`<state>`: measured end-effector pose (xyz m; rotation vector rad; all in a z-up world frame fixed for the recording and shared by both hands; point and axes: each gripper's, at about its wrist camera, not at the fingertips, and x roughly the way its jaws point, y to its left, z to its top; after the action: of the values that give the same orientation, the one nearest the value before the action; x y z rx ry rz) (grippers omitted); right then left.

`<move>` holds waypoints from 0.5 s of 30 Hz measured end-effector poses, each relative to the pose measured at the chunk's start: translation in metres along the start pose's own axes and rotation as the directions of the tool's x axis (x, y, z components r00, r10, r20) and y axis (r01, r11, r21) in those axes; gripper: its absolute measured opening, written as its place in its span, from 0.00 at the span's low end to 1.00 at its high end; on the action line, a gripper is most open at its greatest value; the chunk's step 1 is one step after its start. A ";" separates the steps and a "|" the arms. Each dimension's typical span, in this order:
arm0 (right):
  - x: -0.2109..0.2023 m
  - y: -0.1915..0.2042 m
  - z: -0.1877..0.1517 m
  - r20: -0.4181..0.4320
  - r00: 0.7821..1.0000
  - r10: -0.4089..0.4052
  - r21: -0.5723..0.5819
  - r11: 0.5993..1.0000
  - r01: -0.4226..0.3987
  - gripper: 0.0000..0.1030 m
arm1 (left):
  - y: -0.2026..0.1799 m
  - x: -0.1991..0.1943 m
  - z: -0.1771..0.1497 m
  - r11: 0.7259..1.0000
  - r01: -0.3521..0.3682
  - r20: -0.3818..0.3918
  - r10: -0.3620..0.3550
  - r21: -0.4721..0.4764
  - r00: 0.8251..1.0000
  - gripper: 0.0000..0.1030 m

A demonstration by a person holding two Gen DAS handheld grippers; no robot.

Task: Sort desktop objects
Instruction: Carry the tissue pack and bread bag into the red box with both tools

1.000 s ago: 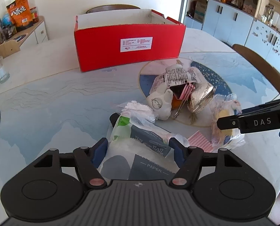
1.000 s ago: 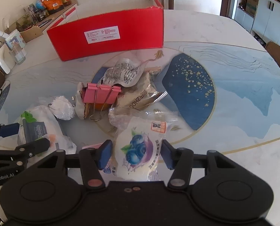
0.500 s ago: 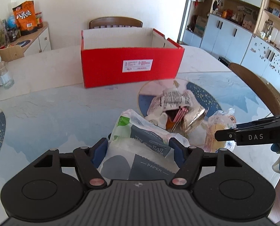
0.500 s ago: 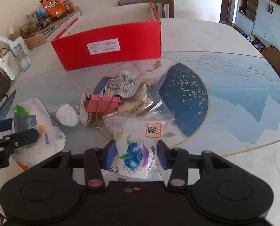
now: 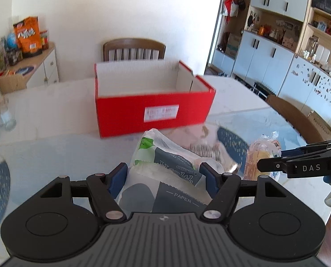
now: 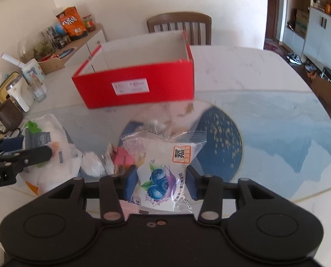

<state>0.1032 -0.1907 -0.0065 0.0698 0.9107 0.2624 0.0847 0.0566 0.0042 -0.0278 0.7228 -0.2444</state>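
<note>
Fingers [image 5: 117, 179] of the left gripper [image 5: 163, 179] are clamped on a tissue pack [image 5: 165, 169] in white plastic, and the blue pads [image 6: 129, 183] of the right gripper [image 6: 161, 184] are pressed against a blueberry snack packet [image 6: 163, 166]; the right jaws have just been closing, with the packet between them. Both items are held clear of the table [image 6: 265, 77], near its front edge. The tissue pack's long axis is seen running away from the left gripper toward the far edge, slightly to the left. The snack packet is held upright, its crimped top seal pointing up and away from the right gripper. Below them, toward the table's middle, a loose pile is left: a crumpled white wad [image 6: 92, 162], a pink clip [image 6: 123, 159] and some wrappers, blurred. Beyond the pile, toward the far edge, a red box [image 5: 152, 102] is seen open; no item can be made out inside it, though its floor is only partly shown. The sorting is judged to be at an early stage: 2 items are lifted, none delivered, and the pile remains.
</note>
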 end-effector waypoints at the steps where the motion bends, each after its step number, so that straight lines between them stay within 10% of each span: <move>1: -0.001 0.001 0.005 0.005 1.000 0.003 -0.007 1.000 -0.003 0.44 | 0.000 0.000 0.005 1.000 0.000 0.010 0.000 0.009 1.000 0.68; 15: 0.002 0.000 0.096 0.083 0.996 0.033 -0.035 0.999 -0.030 0.44 | 0.024 0.021 0.076 0.999 -0.015 0.104 0.009 0.052 0.995 0.68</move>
<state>0.1802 -0.1852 0.0514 0.0634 0.8226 0.3023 0.1543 0.0703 0.0450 0.0142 0.6127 -0.2489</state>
